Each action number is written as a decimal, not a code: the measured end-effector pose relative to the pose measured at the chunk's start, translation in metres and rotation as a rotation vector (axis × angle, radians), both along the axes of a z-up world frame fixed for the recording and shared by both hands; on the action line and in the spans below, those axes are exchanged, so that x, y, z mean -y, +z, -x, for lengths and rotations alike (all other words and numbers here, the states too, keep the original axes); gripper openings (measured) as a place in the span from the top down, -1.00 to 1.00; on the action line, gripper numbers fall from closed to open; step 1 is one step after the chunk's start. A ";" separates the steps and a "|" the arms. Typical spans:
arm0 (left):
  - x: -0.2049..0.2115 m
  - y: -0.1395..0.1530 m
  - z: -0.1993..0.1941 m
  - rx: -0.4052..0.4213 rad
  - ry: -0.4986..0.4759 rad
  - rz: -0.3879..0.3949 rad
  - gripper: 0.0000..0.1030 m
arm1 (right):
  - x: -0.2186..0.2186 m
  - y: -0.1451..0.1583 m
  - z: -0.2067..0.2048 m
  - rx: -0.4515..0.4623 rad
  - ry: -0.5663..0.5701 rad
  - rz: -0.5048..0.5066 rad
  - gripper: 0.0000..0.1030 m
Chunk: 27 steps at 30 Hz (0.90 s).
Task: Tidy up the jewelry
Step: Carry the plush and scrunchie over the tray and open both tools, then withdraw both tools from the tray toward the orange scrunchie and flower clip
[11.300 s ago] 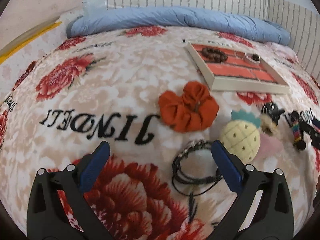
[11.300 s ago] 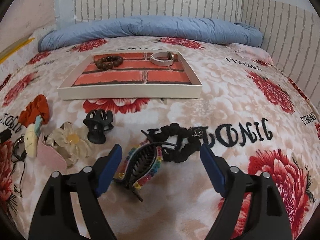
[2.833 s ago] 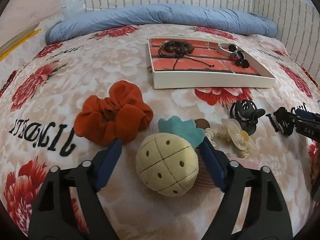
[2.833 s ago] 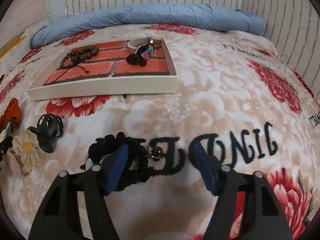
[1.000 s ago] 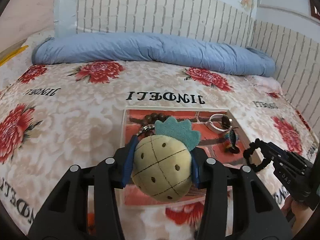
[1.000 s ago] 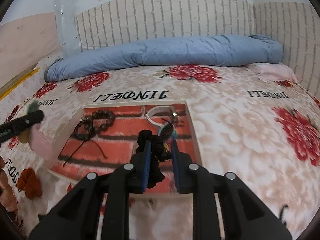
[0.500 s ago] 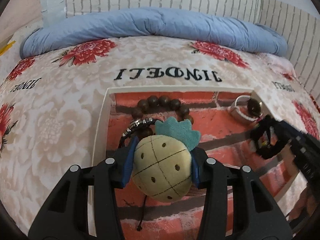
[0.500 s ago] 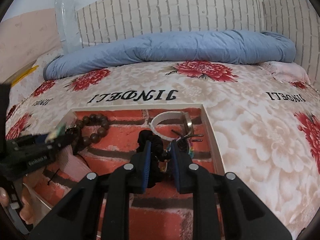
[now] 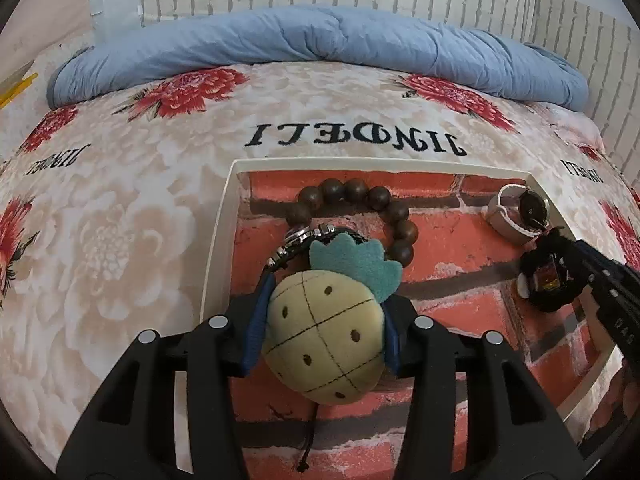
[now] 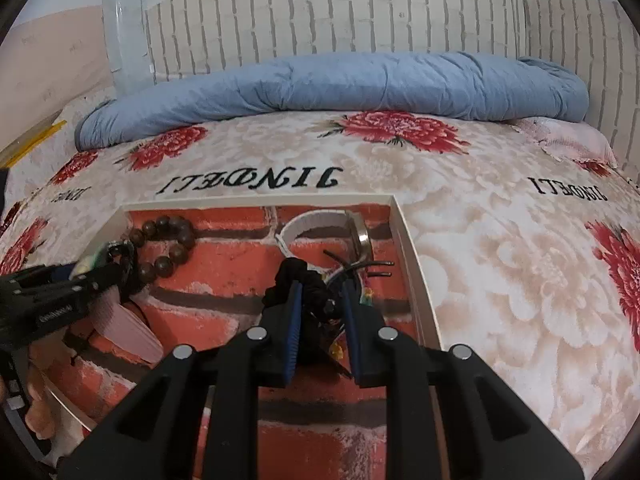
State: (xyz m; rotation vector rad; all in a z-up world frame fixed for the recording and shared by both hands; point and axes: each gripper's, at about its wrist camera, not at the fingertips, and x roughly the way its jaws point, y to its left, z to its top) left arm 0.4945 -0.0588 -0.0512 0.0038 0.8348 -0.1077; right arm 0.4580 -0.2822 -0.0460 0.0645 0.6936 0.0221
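Pineapple plush clip (image 9: 326, 336) pinched between pads of left gripper (image 9: 322, 334), held over left half of tray (image 9: 218, 264), near its left wall; whether clear of the floor or touching, cannot tell. Leaf end points toward far wall, so release should likely lay it lengthwise. Directly beyond it: braided bracelet (image 9: 304, 240) and wooden bead bracelet (image 9: 356, 208), near far-left corner, overlapping. Watch (image 9: 516, 216) in far-right corner, just inside right wall.

Right gripper (image 10: 320, 320) pressed onto black scrunchie (image 10: 296, 280), low over right half of tray, beside right wall; colourful claw clip (image 10: 352, 288) underneath or alongside, contact unclear. Grip on a bunched fold, presumably so fabric drops in a heap.

Open room: near half of tray floor bare brick print; middle strip between the two grippers free. Walls low, so sideways exit risks catching the rim; straight lift judged safer. Blanket (image 10: 500, 280) around tray soft, tray may tilt if pressed.
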 end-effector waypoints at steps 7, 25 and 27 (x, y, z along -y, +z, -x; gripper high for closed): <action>0.002 0.000 0.001 0.001 -0.002 -0.017 -0.09 | 0.000 -0.006 -0.001 -0.013 0.003 0.009 0.45; -0.009 0.043 0.034 0.126 0.018 0.016 -0.90 | 0.008 0.013 0.023 0.072 -0.054 0.069 -0.65; -0.010 0.043 0.036 0.126 0.015 0.023 -0.90 | 0.007 0.012 0.027 0.077 -0.058 0.078 -0.70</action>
